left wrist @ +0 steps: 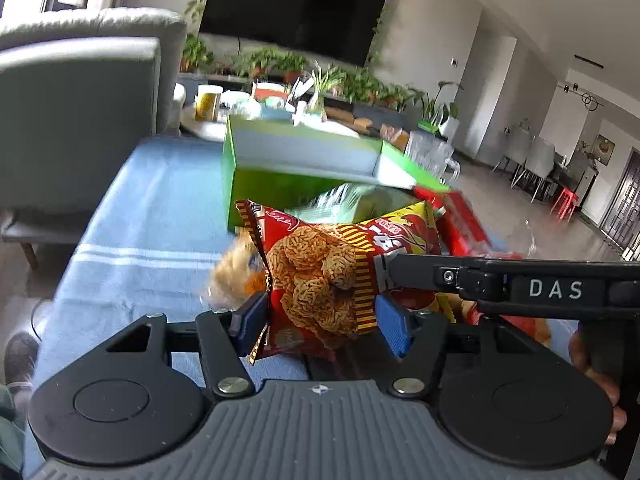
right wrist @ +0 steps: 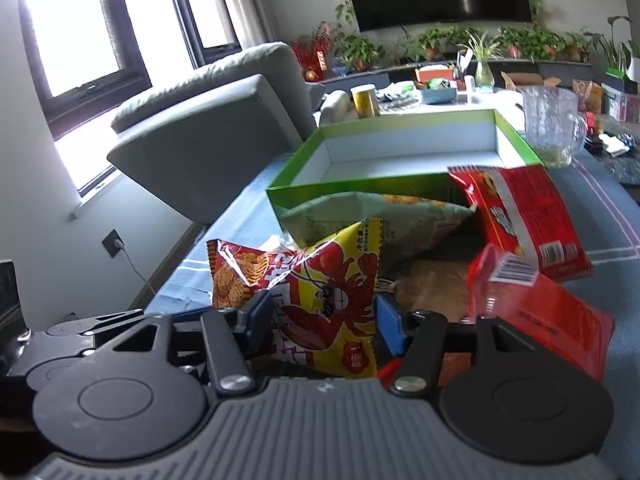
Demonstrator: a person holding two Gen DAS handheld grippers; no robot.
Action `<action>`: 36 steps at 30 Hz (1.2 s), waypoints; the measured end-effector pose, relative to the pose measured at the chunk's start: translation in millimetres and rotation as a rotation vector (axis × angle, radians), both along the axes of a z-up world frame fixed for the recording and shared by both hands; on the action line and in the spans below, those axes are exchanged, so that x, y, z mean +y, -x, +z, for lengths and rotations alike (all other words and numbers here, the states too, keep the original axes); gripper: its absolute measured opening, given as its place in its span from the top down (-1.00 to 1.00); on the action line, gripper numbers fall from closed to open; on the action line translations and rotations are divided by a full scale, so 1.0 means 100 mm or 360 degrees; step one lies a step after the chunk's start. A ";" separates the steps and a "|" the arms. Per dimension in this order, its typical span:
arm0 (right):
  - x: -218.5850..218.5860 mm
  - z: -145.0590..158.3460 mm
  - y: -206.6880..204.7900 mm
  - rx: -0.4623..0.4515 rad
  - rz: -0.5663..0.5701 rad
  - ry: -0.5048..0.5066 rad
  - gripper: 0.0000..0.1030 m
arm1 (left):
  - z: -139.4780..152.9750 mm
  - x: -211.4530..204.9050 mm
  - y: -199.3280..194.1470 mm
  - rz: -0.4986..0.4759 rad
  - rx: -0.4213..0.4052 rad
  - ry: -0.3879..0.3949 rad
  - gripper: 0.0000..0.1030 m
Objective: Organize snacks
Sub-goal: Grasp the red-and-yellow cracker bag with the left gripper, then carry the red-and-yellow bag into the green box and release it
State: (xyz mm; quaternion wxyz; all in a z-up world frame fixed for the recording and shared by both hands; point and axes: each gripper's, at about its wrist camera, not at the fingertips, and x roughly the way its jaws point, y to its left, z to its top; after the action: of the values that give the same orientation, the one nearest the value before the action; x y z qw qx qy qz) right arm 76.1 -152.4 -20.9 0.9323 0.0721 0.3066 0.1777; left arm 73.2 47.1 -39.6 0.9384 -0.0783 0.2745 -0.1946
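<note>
A red and yellow noodle snack bag with a crayfish picture lies on the blue cloth in front of an open, empty green box. My left gripper is wide apart around the bag's left half. My right gripper is wide apart around its right half; one right finger shows from the right in the left wrist view. A pale green bag and two red bags lie nearby.
A glass pitcher stands right of the box. A grey armchair is at left. A cluttered table with a yellow can and plants lies behind. A translucent orange packet lies left of the bag.
</note>
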 end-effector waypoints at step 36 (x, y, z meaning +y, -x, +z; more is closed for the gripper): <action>-0.23 0.21 -1.58 -0.0002 -0.0010 -0.0267 -0.50 | 0.32 -0.35 -1.54 0.0075 -0.0064 -0.0179 -0.13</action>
State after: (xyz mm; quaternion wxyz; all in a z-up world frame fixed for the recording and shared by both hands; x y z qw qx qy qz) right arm 234.1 -175.3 0.0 0.9238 0.1508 0.2898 0.1998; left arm 227.2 12.1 -7.8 0.9509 -0.0280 0.2643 -0.1584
